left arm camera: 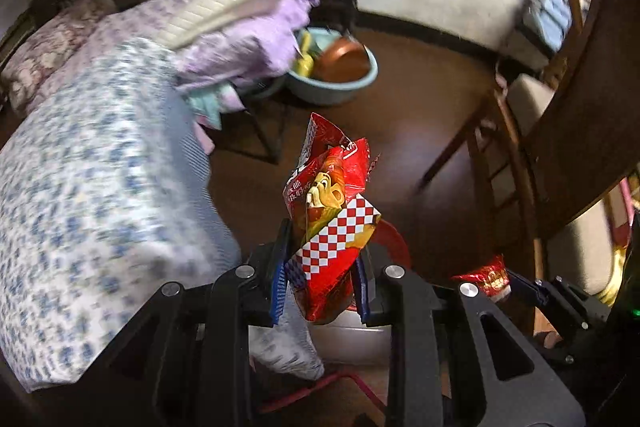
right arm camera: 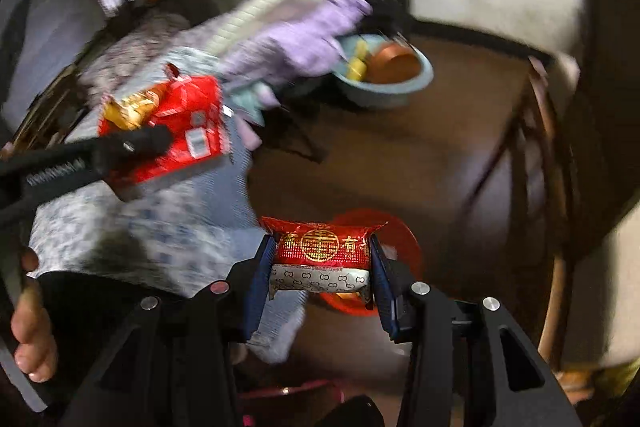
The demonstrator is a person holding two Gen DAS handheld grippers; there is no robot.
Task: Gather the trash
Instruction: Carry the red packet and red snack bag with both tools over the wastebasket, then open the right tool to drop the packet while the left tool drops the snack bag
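The left gripper (left arm camera: 322, 267) is pointing steeply down, its blue pads (left arm camera: 279, 283) pinching a red snack bag (left arm camera: 332, 211) — just left of the right gripper (right arm camera: 320, 267), which is clamping a red candy wrapper (right arm camera: 320, 247) crosswise. Bare fingers (right arm camera: 32, 343) are wrapping the left handle.

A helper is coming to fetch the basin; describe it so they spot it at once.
Look past the bed piled with lilac bedding to the brown floor by the dark doorway. The pale blue basin sits there, the only round tub, holding a copper-coloured bowl and something yellow.
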